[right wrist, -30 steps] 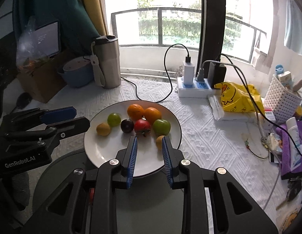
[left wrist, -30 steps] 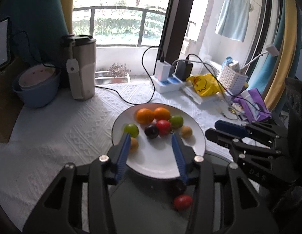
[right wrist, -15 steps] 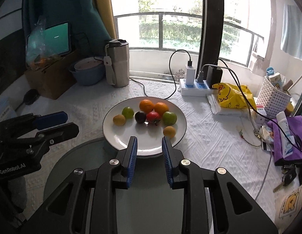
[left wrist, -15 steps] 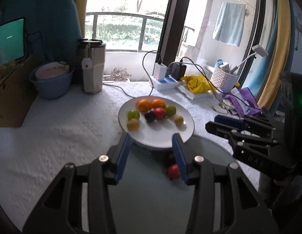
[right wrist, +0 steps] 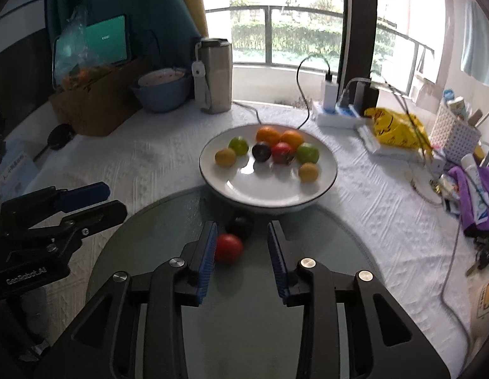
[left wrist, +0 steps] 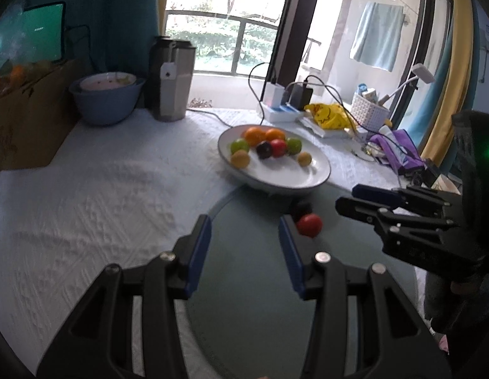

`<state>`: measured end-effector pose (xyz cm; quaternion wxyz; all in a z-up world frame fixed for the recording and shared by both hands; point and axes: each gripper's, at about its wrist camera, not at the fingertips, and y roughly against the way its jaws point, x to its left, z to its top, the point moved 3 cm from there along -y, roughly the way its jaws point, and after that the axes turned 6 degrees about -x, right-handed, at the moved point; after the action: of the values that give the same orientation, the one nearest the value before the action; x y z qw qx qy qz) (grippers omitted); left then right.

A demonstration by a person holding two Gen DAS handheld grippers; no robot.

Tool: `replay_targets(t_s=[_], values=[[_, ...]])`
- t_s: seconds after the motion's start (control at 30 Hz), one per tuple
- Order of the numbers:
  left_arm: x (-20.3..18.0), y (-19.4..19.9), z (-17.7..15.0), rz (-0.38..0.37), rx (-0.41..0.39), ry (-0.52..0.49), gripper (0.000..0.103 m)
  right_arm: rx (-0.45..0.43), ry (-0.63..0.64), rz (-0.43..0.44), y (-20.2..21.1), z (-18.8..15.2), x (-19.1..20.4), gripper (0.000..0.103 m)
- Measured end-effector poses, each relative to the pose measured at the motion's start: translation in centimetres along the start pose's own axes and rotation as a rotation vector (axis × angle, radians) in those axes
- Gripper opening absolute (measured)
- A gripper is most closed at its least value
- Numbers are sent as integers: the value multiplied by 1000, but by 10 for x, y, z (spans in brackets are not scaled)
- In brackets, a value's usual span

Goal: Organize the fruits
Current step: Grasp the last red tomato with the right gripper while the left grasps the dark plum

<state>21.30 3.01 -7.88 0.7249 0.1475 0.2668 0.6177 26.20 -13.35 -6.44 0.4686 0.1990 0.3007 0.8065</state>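
Observation:
A white plate (right wrist: 320, 186) holds several fruits: two oranges (right wrist: 267, 134), two green ones, two yellow ones, a dark plum and a red one. It also shows in the left wrist view (left wrist: 313, 177). A loose red fruit (right wrist: 228, 248) and a dark fruit (right wrist: 241, 225) lie on the round glass mat (right wrist: 323, 230) in front of the plate. My right gripper (right wrist: 242, 252) is open and empty, the red fruit touching or just ahead of its left finger. My left gripper (left wrist: 244, 243) is open and empty, with the red fruit (left wrist: 309, 225) just right of its right finger.
A steel tumbler (right wrist: 214, 75) and a blue bowl (right wrist: 162, 90) stand at the back left beside a cardboard box (right wrist: 96, 107). A power strip (right wrist: 339, 113) with cables, a yellow bag (right wrist: 392, 126), a white basket (right wrist: 454, 129) and purple items (right wrist: 474, 195) crowd the right.
Both grippers have drawn back from the plate, which now looks smaller and farther. The right gripper's jaws stand wider apart. The loose red and dark fruits now show in the right wrist view.

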Motion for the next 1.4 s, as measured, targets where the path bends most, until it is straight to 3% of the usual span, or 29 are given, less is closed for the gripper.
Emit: replay_targets(t_s=[0.27,0.33,0.37,0.67,0.73,0.87,1.4], values=[[21,-8,-22,16,39,38,50,66,-27,25,-27,-20,8,35],[24,-9,-26,15,44,52,68,79,-31,34,-32,-23,9,35],[25,-10,-28,16,48,59,70,85,-31,37,-34,-24,9,35],[25,-15,-25,33,59,61,71,116,-23,58,-48,-26,11,35],[22,-18,-26,44,69,51,71,116,-15,71,-49,-28,12,30],[13,-25,-22,41,87,34,71,105,1,86,-43,-27,9,29],[-64,-77,-7,-3,146,-86,71,61,-82,56,-25,-30,-59,29]])
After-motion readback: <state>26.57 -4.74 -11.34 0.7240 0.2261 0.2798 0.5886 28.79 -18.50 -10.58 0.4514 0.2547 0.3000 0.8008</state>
